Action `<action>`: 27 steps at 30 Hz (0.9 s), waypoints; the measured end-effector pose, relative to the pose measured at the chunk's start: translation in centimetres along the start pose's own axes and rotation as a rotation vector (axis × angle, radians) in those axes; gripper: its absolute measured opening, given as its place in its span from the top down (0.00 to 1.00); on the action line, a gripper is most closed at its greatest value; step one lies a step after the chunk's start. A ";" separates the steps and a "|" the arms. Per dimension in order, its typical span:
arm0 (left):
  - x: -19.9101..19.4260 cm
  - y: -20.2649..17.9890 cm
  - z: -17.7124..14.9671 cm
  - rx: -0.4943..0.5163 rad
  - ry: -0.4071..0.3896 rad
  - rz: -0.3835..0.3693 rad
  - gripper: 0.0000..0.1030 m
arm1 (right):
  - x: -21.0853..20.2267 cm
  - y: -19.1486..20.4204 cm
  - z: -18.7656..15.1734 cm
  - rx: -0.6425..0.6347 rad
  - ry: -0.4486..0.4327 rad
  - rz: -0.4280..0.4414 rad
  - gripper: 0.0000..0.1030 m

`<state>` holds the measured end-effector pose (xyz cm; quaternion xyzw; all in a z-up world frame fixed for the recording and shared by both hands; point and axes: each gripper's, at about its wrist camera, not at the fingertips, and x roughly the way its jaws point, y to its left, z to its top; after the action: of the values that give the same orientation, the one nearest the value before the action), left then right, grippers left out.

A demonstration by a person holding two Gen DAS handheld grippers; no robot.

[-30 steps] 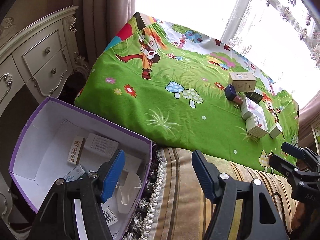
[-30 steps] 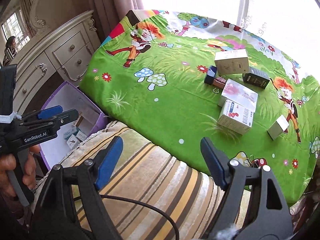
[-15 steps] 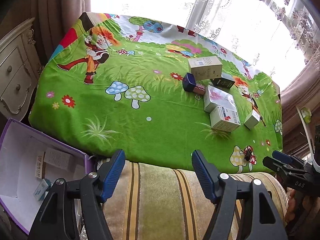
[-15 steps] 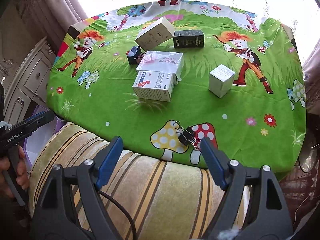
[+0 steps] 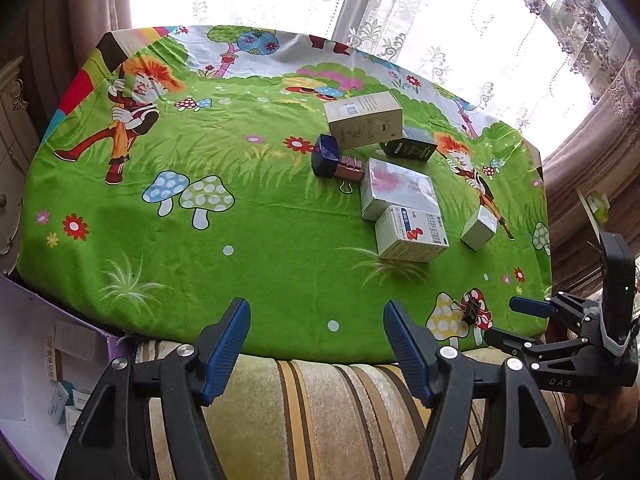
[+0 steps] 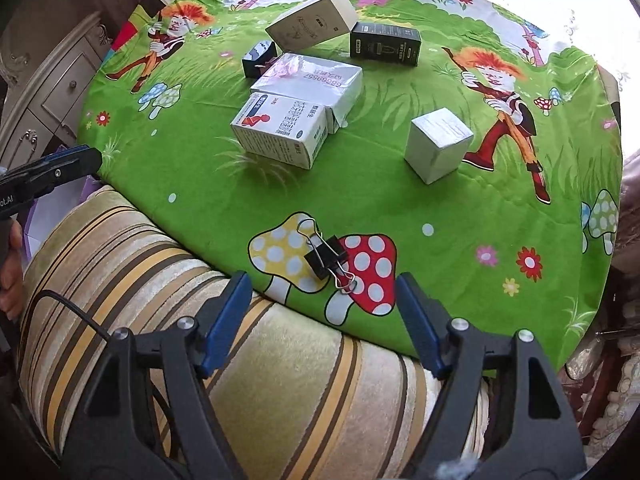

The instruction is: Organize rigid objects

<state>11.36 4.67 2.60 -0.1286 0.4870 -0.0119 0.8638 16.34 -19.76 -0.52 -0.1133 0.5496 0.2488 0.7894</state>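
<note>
Covering the desk (image 5: 248, 264), a green cartoon cloth reaches back to lace-curtained windows, with a striped cushion (image 5: 328, 408) under both tools. Left of the left hand-held gripper (image 5: 316, 344), a purple-edged white box (image 5: 24, 360) holds small cartons. Ahead of the right hand-held gripper (image 6: 323, 320) lie a beige box (image 6: 312, 26), black box (image 6: 385, 45), two white cartons (image 6: 308, 84) and a grey cube (image 6: 438, 145); a black binder clip (image 6: 326, 261) sits just ahead of its fingertips. Both stand apart, empty; the right's jaws have just been closing.
</note>
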 end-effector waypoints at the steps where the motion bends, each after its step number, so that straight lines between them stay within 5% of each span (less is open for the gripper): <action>1: 0.1 -0.3 0.2 0.007 0.001 -0.003 0.32 | 0.4 0.1 0.2 -0.017 0.010 0.006 0.32; 14: 4.2 -6.2 2.7 0.098 0.051 -0.047 0.32 | 4.2 -0.6 1.0 -0.053 0.091 0.058 0.53; 20: 6.6 -8.3 3.8 0.098 0.088 -0.041 0.18 | 4.5 -1.3 1.3 -0.050 0.065 0.074 0.67; 27: 9.9 -10.4 4.9 0.104 0.152 -0.001 0.18 | 4.0 -3.0 0.8 0.009 0.030 0.079 0.67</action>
<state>21.81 -5.81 -0.90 -0.0828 0.5497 -0.0473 0.8299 19.66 -20.89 -4.18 -0.0917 0.5666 0.2755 0.7711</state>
